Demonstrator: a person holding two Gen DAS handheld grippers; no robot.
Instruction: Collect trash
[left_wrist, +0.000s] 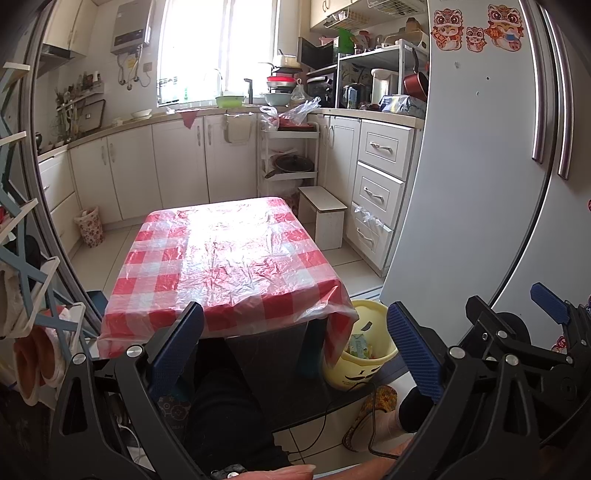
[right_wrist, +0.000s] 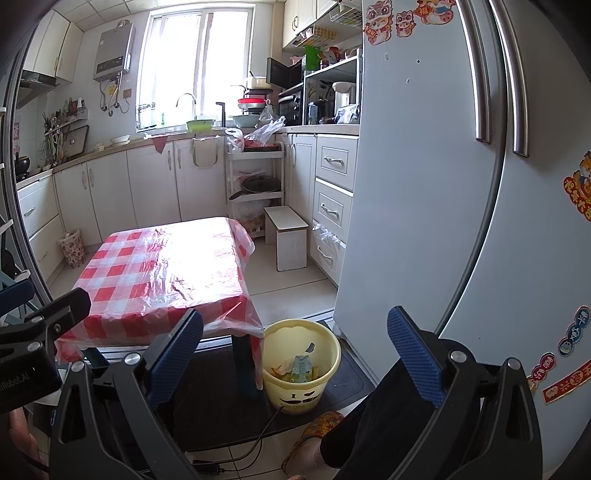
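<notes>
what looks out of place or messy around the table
The plastic cover on the table is wrinkled and hangs unevenly at the near corner. A black cable trails across the floor beside the yellow bin, which holds trash.

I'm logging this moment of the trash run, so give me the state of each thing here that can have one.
left gripper: open, holding nothing.
right gripper: open, holding nothing.
yellow bin: upright on the floor beside the table leg, lidless, trash inside.
carton: inside the bin, crumpled.
table: covered with red checked cloth under clear plastic.
fridge: doors shut.
</notes>
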